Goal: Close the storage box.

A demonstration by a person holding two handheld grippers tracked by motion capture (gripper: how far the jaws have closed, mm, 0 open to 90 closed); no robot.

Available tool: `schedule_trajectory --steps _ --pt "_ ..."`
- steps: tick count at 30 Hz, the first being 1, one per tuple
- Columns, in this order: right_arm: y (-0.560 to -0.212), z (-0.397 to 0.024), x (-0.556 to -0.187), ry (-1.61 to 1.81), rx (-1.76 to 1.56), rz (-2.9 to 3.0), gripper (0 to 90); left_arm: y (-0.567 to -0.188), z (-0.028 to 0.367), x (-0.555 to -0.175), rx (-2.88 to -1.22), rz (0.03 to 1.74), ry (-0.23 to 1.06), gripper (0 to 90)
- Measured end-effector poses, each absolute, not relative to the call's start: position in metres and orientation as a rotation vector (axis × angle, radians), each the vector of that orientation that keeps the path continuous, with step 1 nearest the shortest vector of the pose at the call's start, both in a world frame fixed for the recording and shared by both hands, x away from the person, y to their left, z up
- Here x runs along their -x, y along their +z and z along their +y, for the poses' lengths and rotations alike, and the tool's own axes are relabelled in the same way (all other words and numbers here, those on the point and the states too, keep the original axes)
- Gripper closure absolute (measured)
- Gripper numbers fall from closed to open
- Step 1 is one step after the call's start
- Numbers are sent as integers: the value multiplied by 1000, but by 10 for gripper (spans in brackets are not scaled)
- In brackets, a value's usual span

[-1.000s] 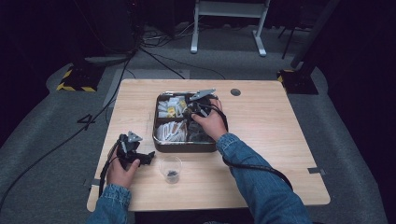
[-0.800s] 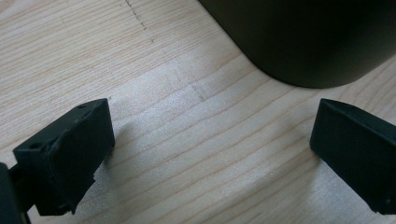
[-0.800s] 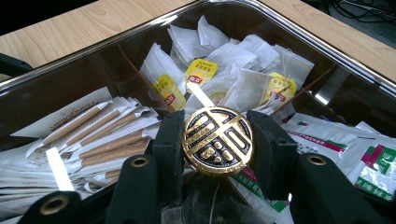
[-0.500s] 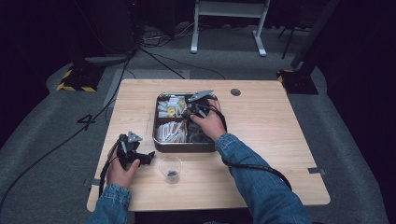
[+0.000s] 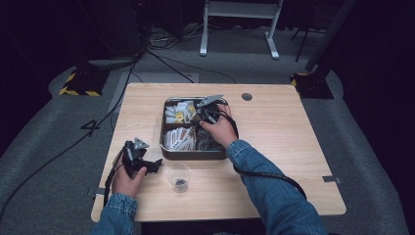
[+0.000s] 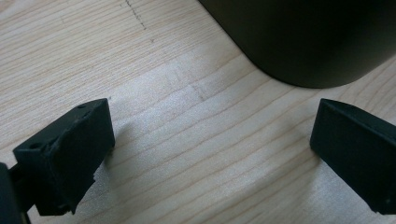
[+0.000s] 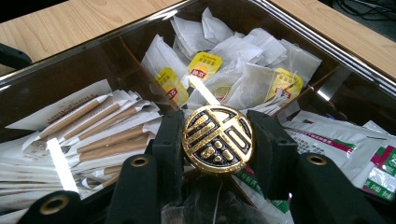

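Gold seal-style emblem, an unreadable stylised character, on the round black disc [image 7: 217, 139]. Upside-down lettering along the paper stick sachets [image 7: 88, 128], too small to read. Red print on the yellow teabag tags [image 7: 204, 65], illegible.

Compartmented tray [image 5: 166, 149] at table [image 5: 293, 147] centre, tea bags [image 5: 177, 112] upper left, stick packets [image 5: 178, 138] lower left; right gripper [image 5: 205, 111] over tray, clamping round knob [image 7: 217, 139]; cup [image 5: 179, 176] below tray; left gripper [image 5: 155, 164] left of cup.
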State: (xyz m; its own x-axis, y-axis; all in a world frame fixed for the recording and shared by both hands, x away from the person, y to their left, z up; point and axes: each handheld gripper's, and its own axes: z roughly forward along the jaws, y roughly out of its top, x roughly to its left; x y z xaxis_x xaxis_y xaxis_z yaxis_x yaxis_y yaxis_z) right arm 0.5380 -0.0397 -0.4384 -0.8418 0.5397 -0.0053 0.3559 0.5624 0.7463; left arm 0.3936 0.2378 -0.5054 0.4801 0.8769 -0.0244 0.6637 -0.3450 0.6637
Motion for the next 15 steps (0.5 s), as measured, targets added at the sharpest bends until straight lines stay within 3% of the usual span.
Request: schedule_trajectory --steps 15 --pt "-438 -40 -538 1149 -774 2561 580 -505 238 -394 -2117 1266 451 2"
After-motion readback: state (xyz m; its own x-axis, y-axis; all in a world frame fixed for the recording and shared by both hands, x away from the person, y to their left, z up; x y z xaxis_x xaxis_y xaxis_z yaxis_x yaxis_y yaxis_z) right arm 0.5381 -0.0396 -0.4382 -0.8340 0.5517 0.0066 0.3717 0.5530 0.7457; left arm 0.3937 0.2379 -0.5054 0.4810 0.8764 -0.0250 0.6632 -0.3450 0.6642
